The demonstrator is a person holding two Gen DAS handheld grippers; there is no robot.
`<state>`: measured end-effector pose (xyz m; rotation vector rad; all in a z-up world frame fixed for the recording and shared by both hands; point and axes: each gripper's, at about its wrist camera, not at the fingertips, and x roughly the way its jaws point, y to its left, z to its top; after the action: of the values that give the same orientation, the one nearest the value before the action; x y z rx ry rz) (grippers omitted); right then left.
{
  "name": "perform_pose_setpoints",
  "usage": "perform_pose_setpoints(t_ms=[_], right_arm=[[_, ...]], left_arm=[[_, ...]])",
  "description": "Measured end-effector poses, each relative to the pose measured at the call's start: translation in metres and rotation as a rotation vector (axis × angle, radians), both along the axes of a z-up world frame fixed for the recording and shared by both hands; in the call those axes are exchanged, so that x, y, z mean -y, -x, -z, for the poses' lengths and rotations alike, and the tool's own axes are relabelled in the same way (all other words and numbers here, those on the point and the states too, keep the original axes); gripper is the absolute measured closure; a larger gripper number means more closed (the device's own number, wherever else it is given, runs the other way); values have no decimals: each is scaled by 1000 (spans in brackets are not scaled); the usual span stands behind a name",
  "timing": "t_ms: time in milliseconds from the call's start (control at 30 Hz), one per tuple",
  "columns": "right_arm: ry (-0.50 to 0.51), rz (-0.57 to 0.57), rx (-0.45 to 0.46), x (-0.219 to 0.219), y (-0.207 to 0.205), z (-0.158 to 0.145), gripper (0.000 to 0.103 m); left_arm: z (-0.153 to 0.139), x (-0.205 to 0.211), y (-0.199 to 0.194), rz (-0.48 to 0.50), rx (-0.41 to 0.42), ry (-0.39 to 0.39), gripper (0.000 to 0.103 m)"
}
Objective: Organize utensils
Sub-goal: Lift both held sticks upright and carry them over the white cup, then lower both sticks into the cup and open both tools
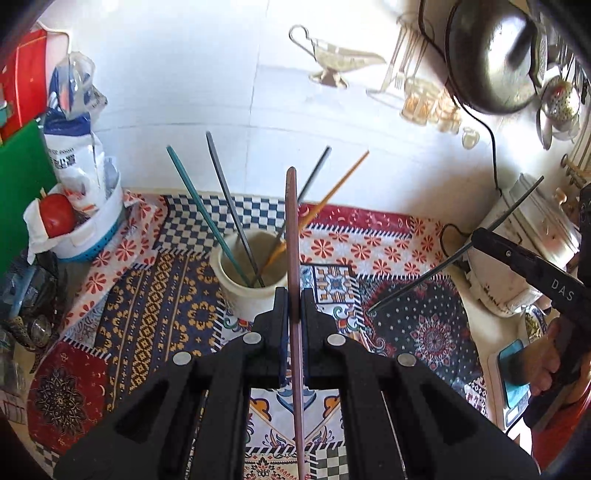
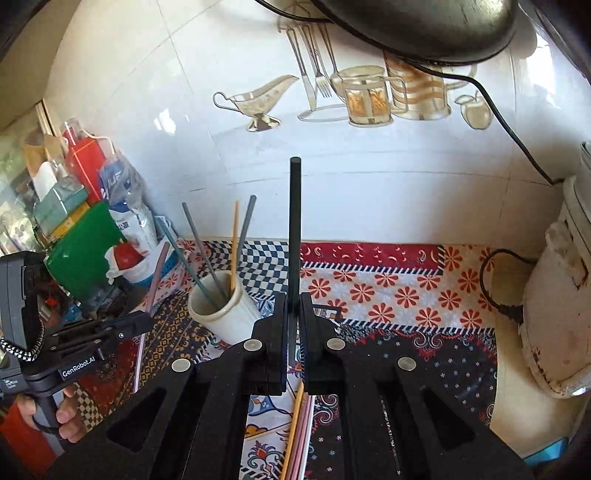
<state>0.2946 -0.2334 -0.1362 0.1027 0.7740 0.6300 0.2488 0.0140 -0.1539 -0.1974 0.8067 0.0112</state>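
Note:
My left gripper [image 1: 294, 295] is shut on a mauve chopstick [image 1: 291, 229] that stands nearly upright above the patterned cloth. Just beyond it sits a white cup [image 1: 251, 291] holding several chopsticks, teal, grey, dark and orange. My right gripper [image 2: 294, 299] is shut on a black chopstick [image 2: 294, 221], upright and to the right of the cup [image 2: 221, 314]. In the left wrist view the right gripper [image 1: 478, 236] grips that thin dark stick [image 1: 417, 280] at a slant. The left gripper [image 2: 146, 319] with its mauve stick [image 2: 159, 277] shows left of the cup. Orange and pink chopsticks [image 2: 295, 435] lie on the cloth below.
A white basket [image 1: 99, 229] with a red fruit [image 1: 57, 216], a bag and a green board [image 1: 22, 184] crowd the left. A white appliance [image 2: 557, 295] with a black cord [image 2: 491, 288] stands at the right. A dark pan [image 2: 424, 26] hangs on the tiled wall.

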Motion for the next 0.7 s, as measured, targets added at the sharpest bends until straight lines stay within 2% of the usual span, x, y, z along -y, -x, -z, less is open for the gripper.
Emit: perform_pose_setpoints(t_ms=[400,700], right_arm=[[-33,-114,105,-43,12,-44,98],[-51,-168,127,-72,5,-53,98]], left_arm=[[-41,-37,-7,-90,136,-16,99],[-59,-56,-32,-138,221,-25,99]])
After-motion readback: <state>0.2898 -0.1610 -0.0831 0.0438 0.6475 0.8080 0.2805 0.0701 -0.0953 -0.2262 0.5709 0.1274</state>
